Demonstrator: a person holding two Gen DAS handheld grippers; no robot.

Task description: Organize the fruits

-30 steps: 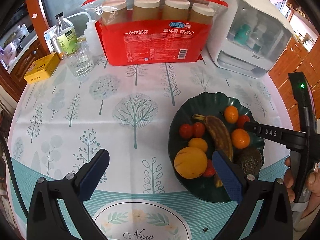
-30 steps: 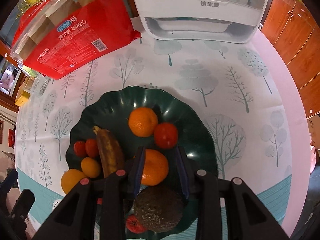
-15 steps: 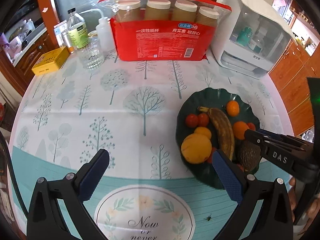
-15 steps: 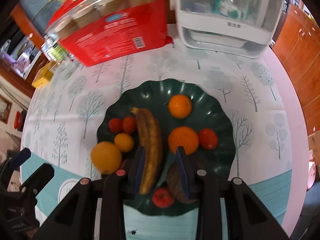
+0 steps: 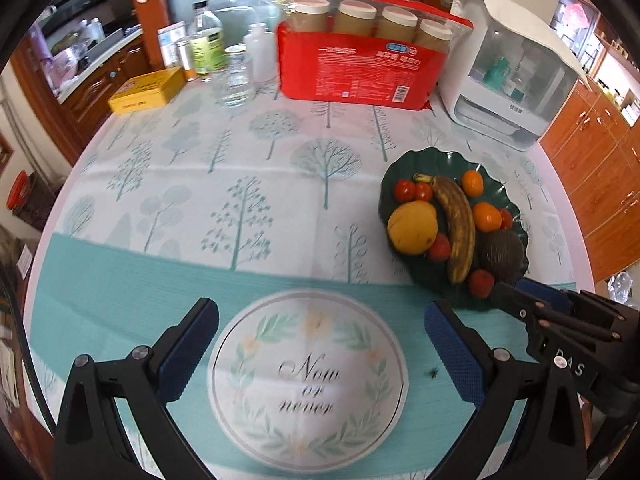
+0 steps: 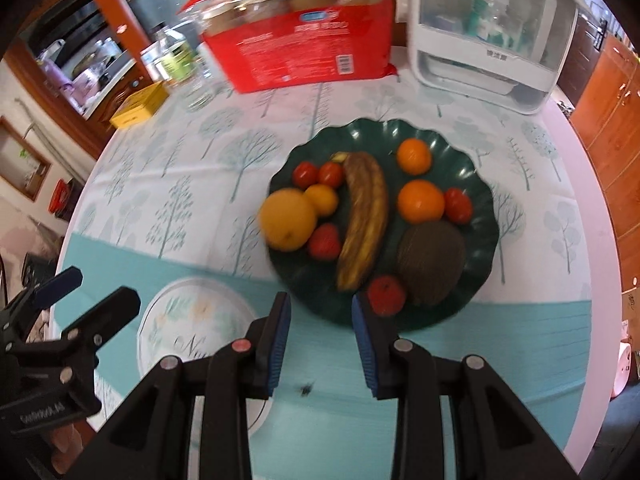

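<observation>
With fruit filling the plate (image 6: 486,240) at centre frame, we hold the right gripper (image 6: 320,320) closed, empty; left gripper (image 5: 320,344) open, clear.

A dark green scalloped plate (image 6: 486,240) sits just ahead of the right gripper (image 6: 320,320), holding all the fruit. A browned banana (image 6: 366,216) lies lengthwise down its middle. Left of it are a large yellow-orange fruit (image 6: 288,220), a small yellow one and three tomatoes; right of it, two oranges (image 6: 420,200), a tomato and a dark rough avocado (image 6: 432,264). A red fruit (image 6: 386,294) lies nearest the fingertips.
</observation>
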